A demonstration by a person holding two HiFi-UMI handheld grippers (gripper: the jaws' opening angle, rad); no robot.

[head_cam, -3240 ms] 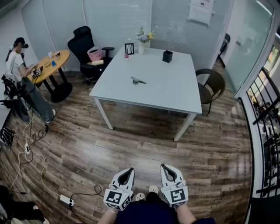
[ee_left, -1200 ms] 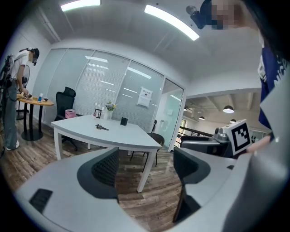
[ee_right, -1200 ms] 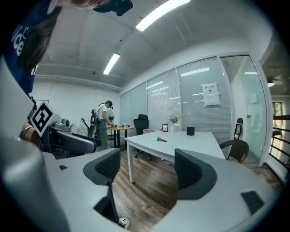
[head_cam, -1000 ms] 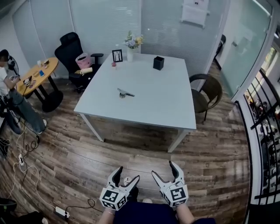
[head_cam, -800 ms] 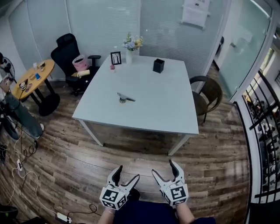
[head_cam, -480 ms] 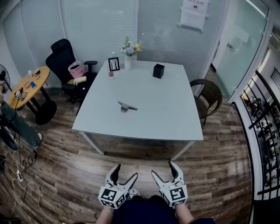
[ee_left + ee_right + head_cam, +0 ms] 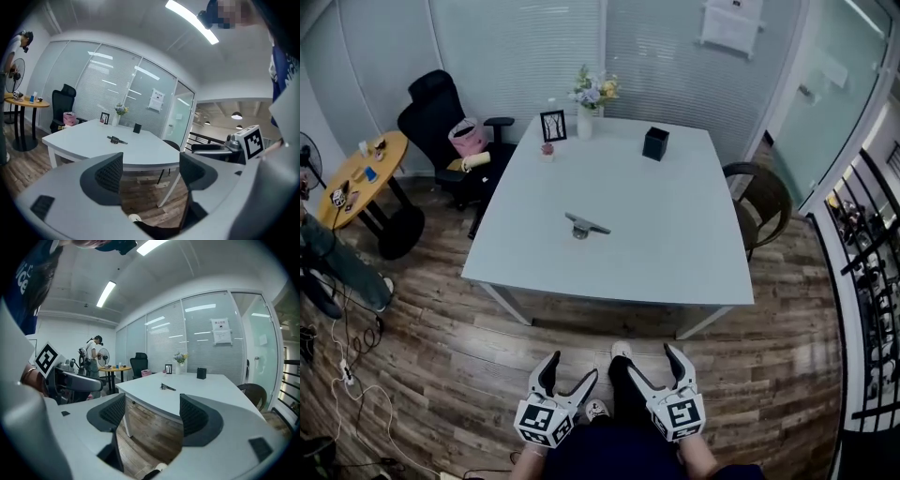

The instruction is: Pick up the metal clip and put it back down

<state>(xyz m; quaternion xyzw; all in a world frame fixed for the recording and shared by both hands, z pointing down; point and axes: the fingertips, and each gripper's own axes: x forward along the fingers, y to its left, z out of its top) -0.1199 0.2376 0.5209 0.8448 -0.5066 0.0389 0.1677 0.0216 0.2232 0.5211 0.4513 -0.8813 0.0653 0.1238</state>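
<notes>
A small metal clip (image 7: 585, 225) lies near the middle of the white table (image 7: 675, 253); it also shows as a dark sliver in the left gripper view (image 7: 117, 139) and in the right gripper view (image 7: 167, 387). Both grippers hang low in front of the person, over the wooden floor, well short of the table's near edge. The left gripper (image 7: 569, 374) is open with nothing between its fingers. The right gripper (image 7: 650, 366) is open and empty too.
At the table's far edge stand a flower vase (image 7: 585, 120), a small picture frame (image 7: 551, 126) and a black pen holder (image 7: 654, 143). A wicker chair (image 7: 765, 200) sits at the right, a black office chair (image 7: 436, 117) and a round wooden table (image 7: 358, 173) at the left. Cables (image 7: 352, 389) trail on the floor.
The view has closed in on the table, which now sits lower and larger in the frame. Both grippers have stayed low and open; early on their jaws were narrower.
</notes>
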